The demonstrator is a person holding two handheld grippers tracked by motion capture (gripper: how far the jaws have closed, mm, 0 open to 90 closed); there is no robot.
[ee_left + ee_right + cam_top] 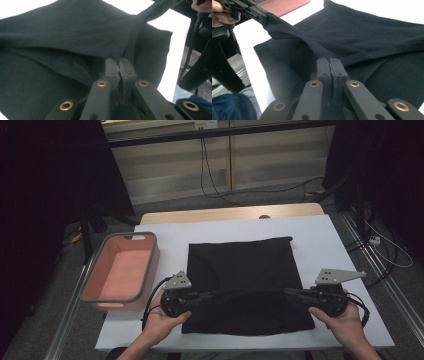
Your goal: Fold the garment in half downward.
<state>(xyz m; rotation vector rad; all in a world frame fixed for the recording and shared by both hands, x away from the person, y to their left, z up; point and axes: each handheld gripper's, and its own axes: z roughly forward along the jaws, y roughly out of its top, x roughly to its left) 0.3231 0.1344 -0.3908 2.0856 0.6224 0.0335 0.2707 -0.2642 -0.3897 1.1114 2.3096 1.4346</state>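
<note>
The black garment (pixel 245 280) lies flat on the white desk (pixel 320 240), roughly centred and reaching almost to the near edge, its neckline showing on the side toward the pink bin. Its near hem is lifted off the desk into a taut band that runs left to right, parallel to the near edge, strung between the two claws. The left claw (pixel 202 295) is clenched on the left end of that band; in the left gripper view the cloth is pinched between the closed jaws. The right claw (pixel 295 293) is likewise clenched on the right end. Both claws point inward at each other, so the held edge lies straight between them, each hand equally near its own end. Judging from this, folding the hem over toward the far edge would need both hands travelling together. The pink bin (pixel 145 280) stands at the desk's left edge, just beside the garment.
</note>
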